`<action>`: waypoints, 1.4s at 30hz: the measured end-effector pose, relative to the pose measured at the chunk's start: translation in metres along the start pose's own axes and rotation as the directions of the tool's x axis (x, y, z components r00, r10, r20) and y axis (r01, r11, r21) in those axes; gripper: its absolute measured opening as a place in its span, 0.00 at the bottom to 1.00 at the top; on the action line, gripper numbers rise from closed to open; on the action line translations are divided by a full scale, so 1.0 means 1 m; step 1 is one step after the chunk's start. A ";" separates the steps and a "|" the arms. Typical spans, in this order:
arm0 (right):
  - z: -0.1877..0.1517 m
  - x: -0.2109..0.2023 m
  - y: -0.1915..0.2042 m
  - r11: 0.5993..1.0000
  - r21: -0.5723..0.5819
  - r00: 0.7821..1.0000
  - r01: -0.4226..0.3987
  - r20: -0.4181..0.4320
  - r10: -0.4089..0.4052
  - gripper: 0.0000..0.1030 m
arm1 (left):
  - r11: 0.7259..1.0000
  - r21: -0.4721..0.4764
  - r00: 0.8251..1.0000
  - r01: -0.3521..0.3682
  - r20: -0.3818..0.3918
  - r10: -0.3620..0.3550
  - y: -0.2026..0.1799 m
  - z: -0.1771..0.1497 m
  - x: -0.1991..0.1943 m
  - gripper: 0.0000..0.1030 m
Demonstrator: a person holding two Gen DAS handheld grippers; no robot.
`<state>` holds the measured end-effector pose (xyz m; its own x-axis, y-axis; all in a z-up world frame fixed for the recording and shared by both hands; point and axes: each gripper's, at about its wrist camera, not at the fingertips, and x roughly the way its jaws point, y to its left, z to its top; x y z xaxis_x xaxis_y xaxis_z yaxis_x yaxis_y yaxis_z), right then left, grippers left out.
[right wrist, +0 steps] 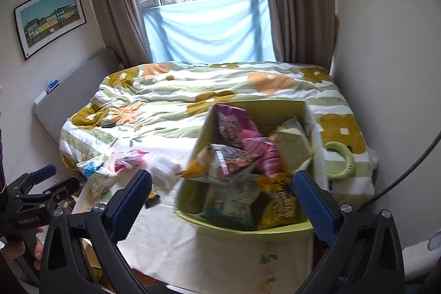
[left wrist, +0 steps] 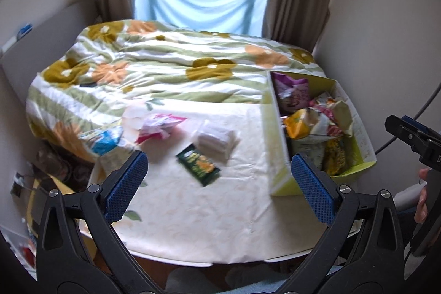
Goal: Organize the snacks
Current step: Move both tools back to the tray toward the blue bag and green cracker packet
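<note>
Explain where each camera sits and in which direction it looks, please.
Left wrist: on the left gripper, jaws open, facing the table, loose snack packets and the window; the right gripper and a hand show at right.
Right wrist: on the right gripper, jaws open, above the green box; the left gripper shows.
Shared: box, bed, window.

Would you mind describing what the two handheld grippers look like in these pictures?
Both look alike. The left gripper has black plastic arms with triangular cut-outs and silver pivot screws, and its fingers are faced with blue textured pads. The right gripper has the same black frame and blue dimpled pads. The left gripper's body carries small white lettering, too blurred to read. A dark cable curves along the right wall.
</note>
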<state>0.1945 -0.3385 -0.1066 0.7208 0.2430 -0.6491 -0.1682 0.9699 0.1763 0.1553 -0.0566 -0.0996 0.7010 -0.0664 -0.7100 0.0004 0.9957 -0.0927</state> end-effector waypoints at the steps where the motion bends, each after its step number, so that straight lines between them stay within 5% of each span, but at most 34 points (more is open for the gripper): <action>1: -0.001 0.003 0.010 1.000 -0.005 1.000 -0.005 -0.001 0.005 0.99 | 1.000 -0.012 1.000 -0.005 -0.004 0.005 0.012 0.000 0.000 1.00; 11: -0.009 0.060 0.110 0.997 0.007 0.994 -0.074 -0.085 0.074 0.99 | 0.990 -0.133 0.997 -0.038 -0.073 0.029 0.153 0.001 0.018 1.00; 20: -0.033 0.133 0.178 0.999 0.005 0.989 -0.051 -0.142 0.051 0.99 | 0.976 -0.220 0.983 -0.003 -0.177 -0.037 0.255 -0.001 0.087 1.00; 29: -0.069 0.205 0.193 0.996 -0.079 0.976 -0.052 -0.215 0.034 0.99 | 0.974 -0.228 0.969 -0.006 -0.241 -0.050 0.273 -0.016 0.169 1.00; 42: -0.096 0.273 0.185 0.962 -0.246 0.950 -0.121 -0.310 0.040 0.99 | 0.960 -0.248 0.966 -0.128 -0.249 0.064 0.254 -0.016 0.230 1.00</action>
<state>0.2958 -0.0913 -0.3225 0.4690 0.2755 -0.8391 -0.4146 0.9076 0.0663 0.3053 0.1801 -0.2971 0.4996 -0.0162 -0.8661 -0.2661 0.9486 -0.1712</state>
